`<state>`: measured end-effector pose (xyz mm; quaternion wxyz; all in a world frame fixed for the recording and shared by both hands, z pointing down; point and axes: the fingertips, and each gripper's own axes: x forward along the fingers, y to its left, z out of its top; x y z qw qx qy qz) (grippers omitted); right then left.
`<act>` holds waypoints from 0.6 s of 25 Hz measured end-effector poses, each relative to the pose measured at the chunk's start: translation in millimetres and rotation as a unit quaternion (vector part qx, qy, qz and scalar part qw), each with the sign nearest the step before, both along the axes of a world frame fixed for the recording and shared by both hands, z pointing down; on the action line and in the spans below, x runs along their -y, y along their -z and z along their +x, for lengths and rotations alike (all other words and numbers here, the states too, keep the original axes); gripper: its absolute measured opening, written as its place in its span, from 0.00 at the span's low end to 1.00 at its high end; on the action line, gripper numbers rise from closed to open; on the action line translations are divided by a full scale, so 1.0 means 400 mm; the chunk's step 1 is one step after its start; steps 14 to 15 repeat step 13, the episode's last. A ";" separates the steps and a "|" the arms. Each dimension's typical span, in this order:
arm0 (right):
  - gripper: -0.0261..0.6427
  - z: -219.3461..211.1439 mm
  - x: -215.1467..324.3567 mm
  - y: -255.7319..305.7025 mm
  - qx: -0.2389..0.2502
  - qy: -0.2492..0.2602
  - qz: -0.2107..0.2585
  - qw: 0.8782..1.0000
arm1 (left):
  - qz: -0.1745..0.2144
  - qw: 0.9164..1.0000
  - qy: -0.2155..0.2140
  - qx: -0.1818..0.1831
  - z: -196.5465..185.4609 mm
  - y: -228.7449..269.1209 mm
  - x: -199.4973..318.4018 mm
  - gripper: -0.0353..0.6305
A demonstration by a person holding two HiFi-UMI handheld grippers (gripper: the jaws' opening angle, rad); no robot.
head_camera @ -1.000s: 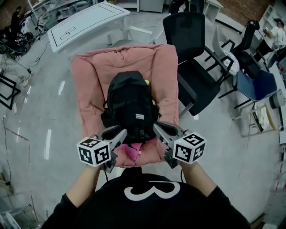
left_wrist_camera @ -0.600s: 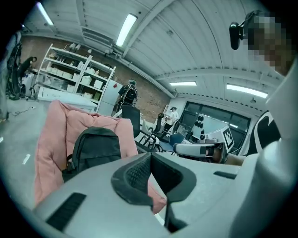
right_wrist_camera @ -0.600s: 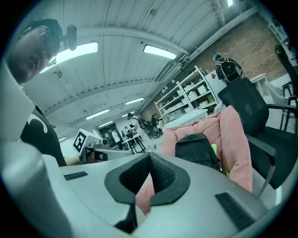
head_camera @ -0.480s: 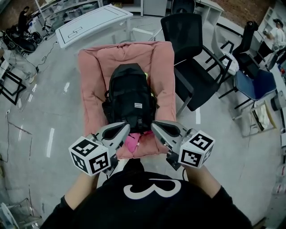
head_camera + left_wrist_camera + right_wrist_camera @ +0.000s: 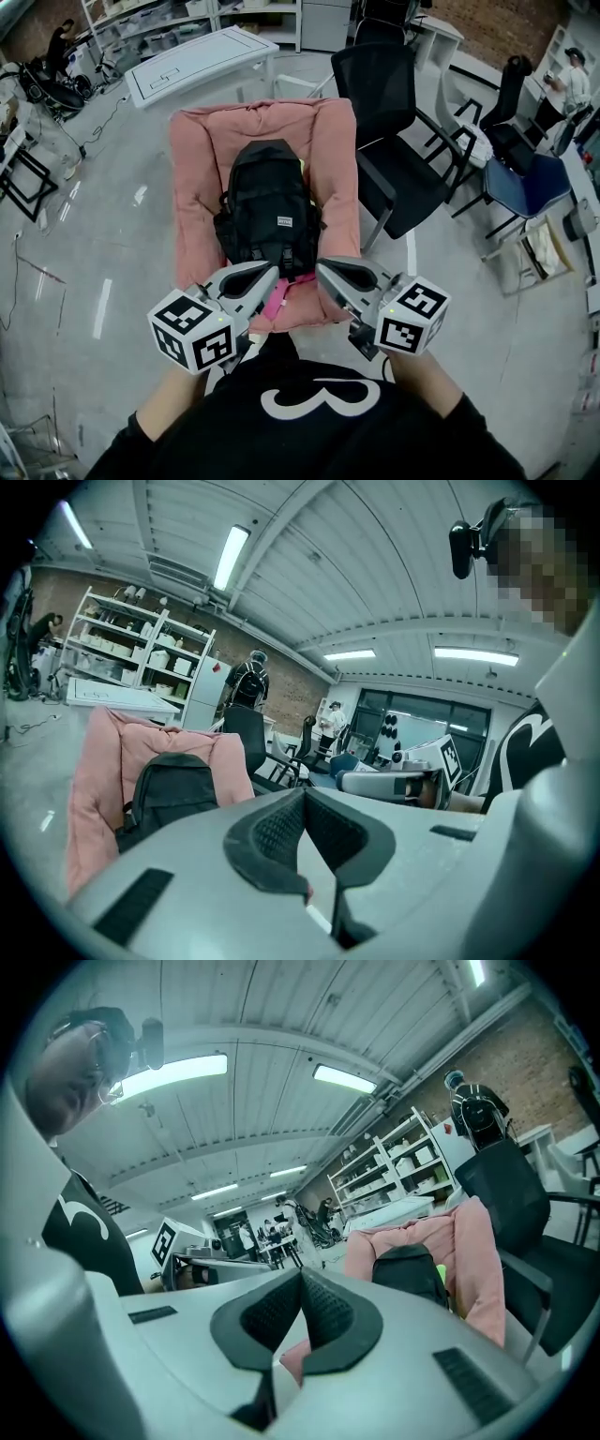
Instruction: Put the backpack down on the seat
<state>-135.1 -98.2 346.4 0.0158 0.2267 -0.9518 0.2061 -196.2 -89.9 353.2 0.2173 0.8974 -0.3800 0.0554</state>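
The left tongs (image 5: pixel 268 273) and right tongs (image 5: pixel 324 269) are both closed, ribbed black jaws pressed together on nothing, at the front edge of the seat (image 5: pixel 192 202). The black fabric backpack (image 5: pixel 270 202) lies mid-seat on soft pink padding.

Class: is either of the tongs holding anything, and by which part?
Nothing held: left tongs and right tongs are shut, empty; the backpack rests on the pink seat.

A large white figure 3 stands on the person's black shirt (image 5: pixel 314 398). The black backpack (image 5: pixel 270 187) carries a small white label (image 5: pixel 282 221) on its front pocket; the print on it is too small to read.
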 end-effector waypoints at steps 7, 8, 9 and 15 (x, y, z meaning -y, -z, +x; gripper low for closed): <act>0.04 0.029 -0.056 0.040 0.004 -0.005 0.015 1.000 | 0.021 1.000 -0.008 0.016 0.037 0.030 -0.052 0.06; 0.05 0.032 -0.062 0.046 0.004 -0.006 0.019 1.000 | 0.023 1.000 -0.009 0.017 0.040 0.034 -0.058 0.06; 0.04 0.035 -0.069 0.052 0.005 -0.007 0.022 1.000 | 0.025 0.999 -0.011 0.017 0.043 0.039 -0.063 0.06; 0.04 0.040 -0.098 0.078 0.007 -0.009 0.033 0.999 | 0.034 0.999 -0.016 0.022 0.052 0.062 -0.088 0.06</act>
